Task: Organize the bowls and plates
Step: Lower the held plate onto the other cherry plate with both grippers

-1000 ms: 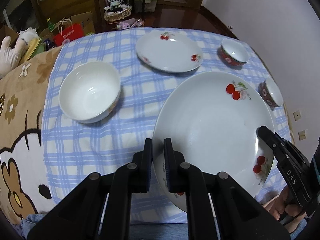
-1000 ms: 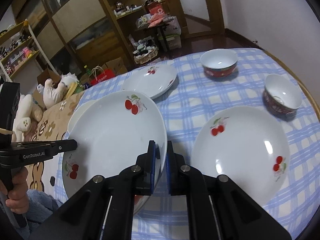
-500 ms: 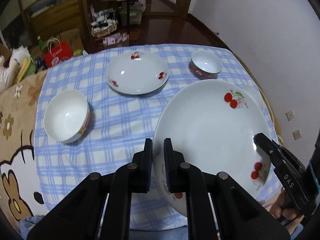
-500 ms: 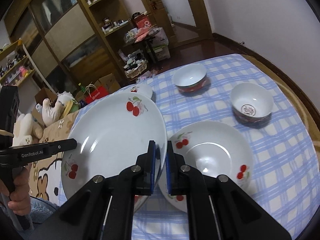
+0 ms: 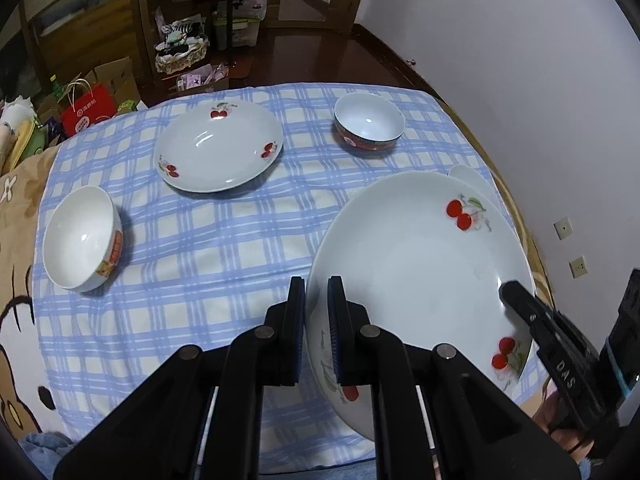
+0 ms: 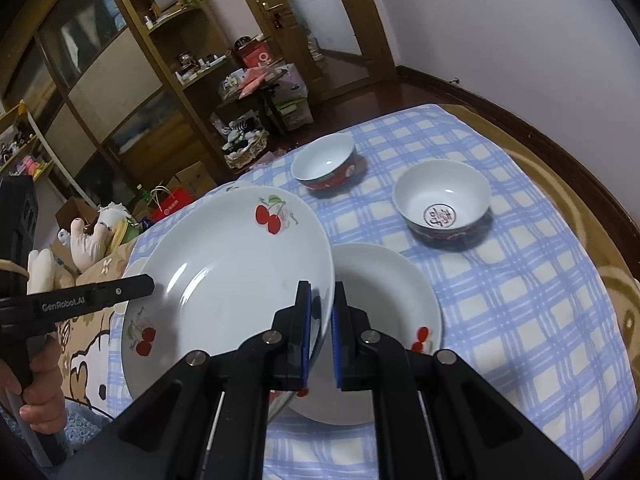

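Both the left tool [image 5: 317,328] and the right tool [image 6: 321,334] are pinching opposite rims of the large cherry plate [image 6: 224,280], carrying it at frame centre over the second cherry plate [image 6: 384,300] on the surface, likely needing an aligned lowering to stack.

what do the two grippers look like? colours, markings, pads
Both are matte black plastic linkages with silver round pivot pins. The left gripper shows dark pads; seen from the right wrist, its finger reads "GenRobot.AI" in white. The right gripper has blue pads; from the left wrist, its finger reads "DAS". Bare hand, no sleeve visible.
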Available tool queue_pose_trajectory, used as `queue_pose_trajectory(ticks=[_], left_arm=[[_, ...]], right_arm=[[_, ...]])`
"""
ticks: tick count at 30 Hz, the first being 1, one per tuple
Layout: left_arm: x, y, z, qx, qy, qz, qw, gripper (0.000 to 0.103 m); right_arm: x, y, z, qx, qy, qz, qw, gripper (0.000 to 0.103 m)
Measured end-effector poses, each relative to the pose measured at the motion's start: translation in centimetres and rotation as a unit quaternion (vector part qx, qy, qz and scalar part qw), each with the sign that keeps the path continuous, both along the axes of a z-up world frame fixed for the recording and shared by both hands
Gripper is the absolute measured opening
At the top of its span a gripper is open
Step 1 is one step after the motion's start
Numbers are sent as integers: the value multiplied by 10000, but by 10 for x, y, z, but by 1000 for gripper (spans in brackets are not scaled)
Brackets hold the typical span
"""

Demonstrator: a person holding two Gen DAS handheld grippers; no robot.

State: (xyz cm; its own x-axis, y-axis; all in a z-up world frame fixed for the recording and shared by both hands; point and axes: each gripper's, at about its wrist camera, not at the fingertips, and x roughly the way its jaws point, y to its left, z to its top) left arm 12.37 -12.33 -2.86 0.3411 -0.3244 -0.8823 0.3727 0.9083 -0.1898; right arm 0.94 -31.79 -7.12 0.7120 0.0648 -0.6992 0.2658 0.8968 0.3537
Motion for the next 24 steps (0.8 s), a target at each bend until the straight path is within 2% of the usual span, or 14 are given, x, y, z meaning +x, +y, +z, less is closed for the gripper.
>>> queue_pose_trajectory(ticks=[9, 13, 17, 20, 24], left_arm=[[-4, -30, -20, 94, 76, -272, 9996, 11], [-3, -42, -30, 175, 136, -313, 9993, 11], [0, -56, -40, 397, 188, -396, 9982, 11], [3, -62, -49, 435, 286, -382, 9979, 11], [5, -66, -58, 459, 315, -383, 9977, 11]], right_arm=[[-10, -26, -21, 164, 142, -268, 9994, 10], [-10, -35, -25, 61, 188, -316, 9993, 10], [-11, -42, -32, 181, 258, -406, 9987, 10], [-10, -41, -33, -30, 335, -435, 9985, 10], [-7, -47, -39, 60, 412, -467, 9980, 10]])
